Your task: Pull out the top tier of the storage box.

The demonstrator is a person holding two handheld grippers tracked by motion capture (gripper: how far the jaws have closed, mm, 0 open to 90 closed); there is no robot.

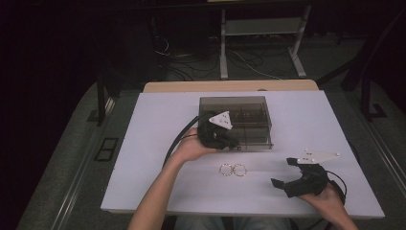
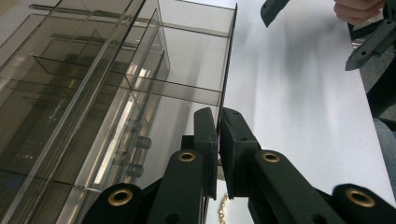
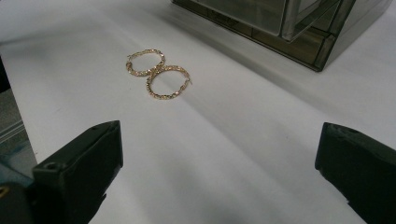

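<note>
The room behind the white table was dark, with cables and a frame's legs on the floor beyond its far edge. On that table stood a smoked clear organiser box, and in front of it lay two gold hoop earrings, touching each other.

Our left gripper was clamped on the thin front panel of the box's drawer, the jaws pinched nearly together on the edge of that sheet. Our right gripper waited with its jaws wide apart, low over the table, well to the right of the earrings and near the table's front edge.

We judged the weak point to be that pinch: the panel was slick and narrow, so a crooked pull could let it slip out, or drag the whole light box toward the earrings and scatter them. In the right gripper view, the hoops lay ahead and left of the gap between the open jaws, so a straight advance would have missed them.
</note>
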